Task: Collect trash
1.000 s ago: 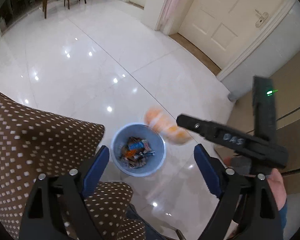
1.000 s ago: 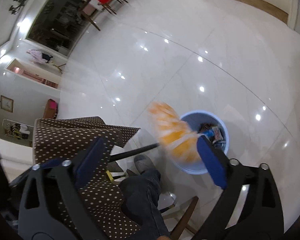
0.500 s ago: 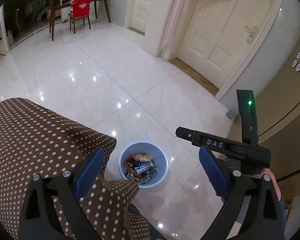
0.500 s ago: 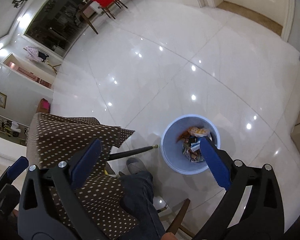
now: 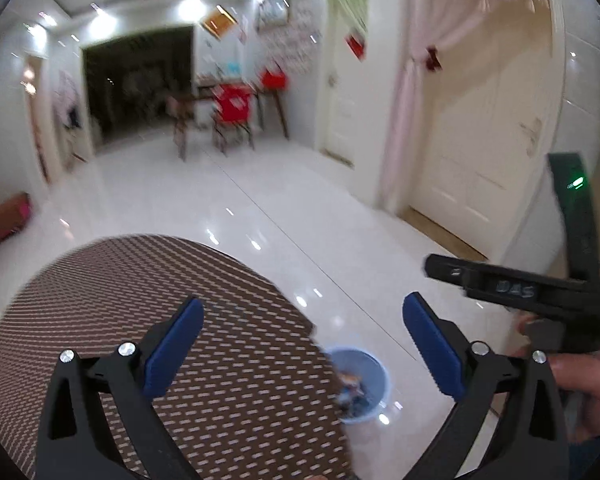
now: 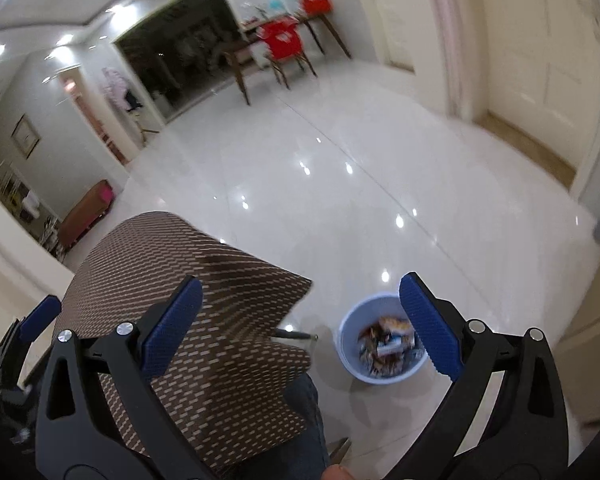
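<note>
A light blue bin (image 6: 349, 338) stands on the white floor, filled with wrappers (image 6: 388, 342), an orange one on top. In the left wrist view the bin (image 5: 377, 370) is partly hidden behind the table's edge. My left gripper (image 5: 304, 340) hovers high above the table edge; its jaws are opening, with nothing between them. My right gripper (image 6: 300, 326) is open and empty, well above the bin and the table corner. Its black body (image 5: 516, 292) and the hand (image 5: 588, 372) holding it show at the right of the left wrist view.
A table under a brown dotted cloth (image 6: 172, 280) fills the lower left of both views. A person's jeans leg (image 6: 300, 420) is below it. Glossy white tiles (image 6: 340, 208) stretch to a far wooden table with a red chair (image 6: 284, 44). Cream doors (image 5: 480, 140) line the right.
An orange wrapper that was falling beside the right gripper now lies in the bin. Both grippers have risen and tilted up, so the bin looks smaller and lower.
</note>
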The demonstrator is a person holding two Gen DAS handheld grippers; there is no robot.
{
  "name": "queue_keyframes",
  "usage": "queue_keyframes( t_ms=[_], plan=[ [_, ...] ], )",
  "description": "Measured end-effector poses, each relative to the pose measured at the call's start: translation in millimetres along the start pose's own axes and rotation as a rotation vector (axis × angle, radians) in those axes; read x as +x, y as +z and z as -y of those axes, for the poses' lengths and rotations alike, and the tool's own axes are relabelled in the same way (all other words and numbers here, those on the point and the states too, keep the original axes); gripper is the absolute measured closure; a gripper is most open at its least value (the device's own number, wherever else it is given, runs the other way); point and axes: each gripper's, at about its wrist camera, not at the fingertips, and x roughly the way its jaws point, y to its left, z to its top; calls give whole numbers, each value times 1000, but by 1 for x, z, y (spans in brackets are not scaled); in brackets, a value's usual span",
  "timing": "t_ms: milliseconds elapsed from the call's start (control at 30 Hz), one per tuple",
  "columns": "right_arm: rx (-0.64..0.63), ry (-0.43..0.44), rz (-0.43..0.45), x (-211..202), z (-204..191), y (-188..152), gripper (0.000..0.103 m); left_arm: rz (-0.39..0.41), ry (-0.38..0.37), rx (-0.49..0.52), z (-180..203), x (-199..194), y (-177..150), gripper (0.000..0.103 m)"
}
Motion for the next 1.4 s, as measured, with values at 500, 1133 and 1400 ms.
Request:
queue_keyframes(
  t_ms=[500,1133,1400],
  plan=[
    [-271,76,233,-107,-108,-44,6,248,294,-204,-48,-154,-33,5],
    [-381,94,474,-188,-162,-70,6,389,406,-206,-45,-246,-27,4],
    [-382,73,477,-187,-162,-73,6,382,398,-208,-42,-247,-28,4]
  ],
)
